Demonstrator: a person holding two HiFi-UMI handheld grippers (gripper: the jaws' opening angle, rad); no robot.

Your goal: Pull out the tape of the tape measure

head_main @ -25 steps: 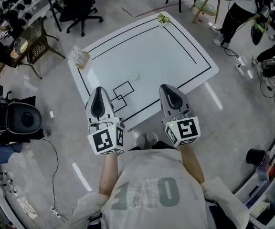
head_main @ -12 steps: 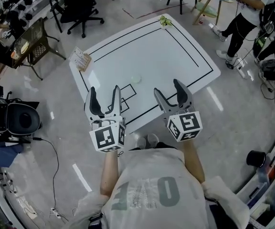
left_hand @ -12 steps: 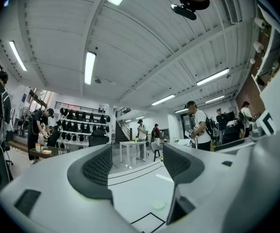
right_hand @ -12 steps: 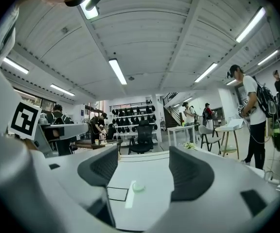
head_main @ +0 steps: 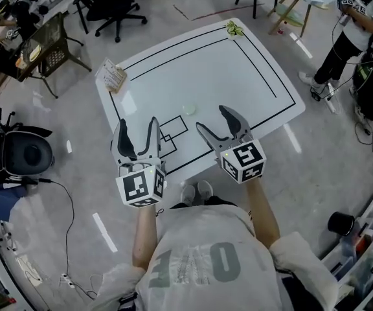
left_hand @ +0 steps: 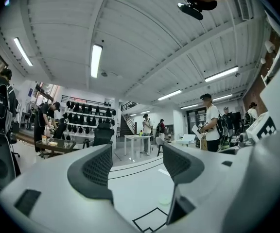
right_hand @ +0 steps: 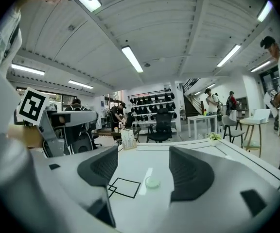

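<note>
A small, round, pale green tape measure lies on the white table, just beyond the black outlined squares. It also shows in the left gripper view as the tape measure and in the right gripper view as the tape measure. My left gripper hovers over the table's near edge, short of and left of it. My right gripper hangs just right of it and nearer to me. Both have just been opening their jaws, which now stand open with nothing between them.
A card stand sits at the table's far left corner and a small plant at the far right corner. Black lines frame the tabletop. Chairs and desks stand beyond it, and a person stands to the right.
Both grippers went from shut to open. Both have sunk and moved forward over the table's near edge, the right one further.
</note>
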